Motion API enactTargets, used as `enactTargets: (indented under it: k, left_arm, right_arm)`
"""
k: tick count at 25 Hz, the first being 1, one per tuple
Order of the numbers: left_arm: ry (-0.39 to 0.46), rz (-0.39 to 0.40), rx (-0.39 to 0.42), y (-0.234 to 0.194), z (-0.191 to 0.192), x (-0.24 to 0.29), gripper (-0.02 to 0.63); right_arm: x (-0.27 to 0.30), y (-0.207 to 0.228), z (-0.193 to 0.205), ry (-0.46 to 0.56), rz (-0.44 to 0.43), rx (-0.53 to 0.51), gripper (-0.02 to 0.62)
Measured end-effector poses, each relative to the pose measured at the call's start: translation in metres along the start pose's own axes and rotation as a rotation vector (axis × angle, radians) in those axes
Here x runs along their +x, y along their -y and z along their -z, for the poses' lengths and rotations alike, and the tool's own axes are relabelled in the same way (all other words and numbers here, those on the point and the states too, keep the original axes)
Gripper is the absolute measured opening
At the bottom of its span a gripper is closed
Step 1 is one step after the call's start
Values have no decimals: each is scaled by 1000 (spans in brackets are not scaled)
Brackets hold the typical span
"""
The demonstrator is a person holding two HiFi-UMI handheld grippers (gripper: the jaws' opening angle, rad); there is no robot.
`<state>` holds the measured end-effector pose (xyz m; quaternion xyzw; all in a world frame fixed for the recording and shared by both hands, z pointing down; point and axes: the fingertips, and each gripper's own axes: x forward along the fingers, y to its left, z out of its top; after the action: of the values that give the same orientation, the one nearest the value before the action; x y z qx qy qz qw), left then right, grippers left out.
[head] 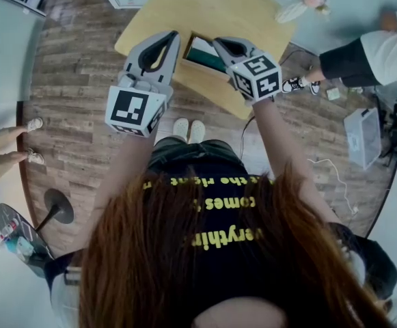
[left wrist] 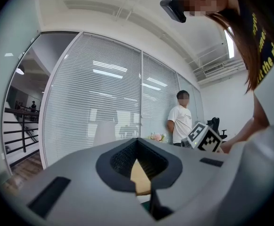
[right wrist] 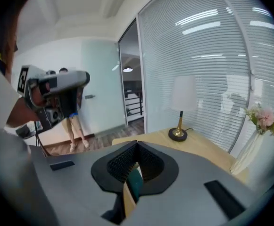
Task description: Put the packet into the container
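Below my two grippers in the head view, an open wooden container point(head: 199, 68) sits on a light wooden table point(head: 218, 9). A dark green packet point(head: 206, 53) lies inside it. My left gripper point(head: 175, 35) hovers over the container's left side with its jaws meeting at the tips and nothing between them. My right gripper point(head: 217, 42) hangs over the right side, likewise shut and empty. In the right gripper view, the right gripper point(right wrist: 137, 144) has the green packet point(right wrist: 137, 185) showing below through its jaw opening. In the left gripper view, the left gripper point(left wrist: 137, 140) shows the tabletop point(left wrist: 140, 178) through its opening.
A brass lamp point(right wrist: 178, 133) and pink flowers point(right wrist: 261, 119) stand at the table's far side. A person in a white shirt point(head: 372, 53) stands to the right, near a clear plastic bin point(head: 362, 135). Another person's feet point(head: 33, 125) are at the left on the wood floor.
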<state>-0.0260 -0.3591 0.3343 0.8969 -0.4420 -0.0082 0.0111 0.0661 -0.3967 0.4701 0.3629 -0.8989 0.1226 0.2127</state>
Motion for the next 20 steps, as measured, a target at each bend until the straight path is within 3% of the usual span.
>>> enactTargets:
  k: [8,13,20]
  left_arm:
    - [2,36,8,18,-3,0,-3]
    - [5,62,8,31,-4,1,-3]
    - [-3,87,14,42,-2,3,-3]
  right_arm:
    - [-80,-17,-63,362,85,119,15]
    - [-112,-28,-77,454,139,80,15]
    - [-134,-37,-90,535,146,81,15]
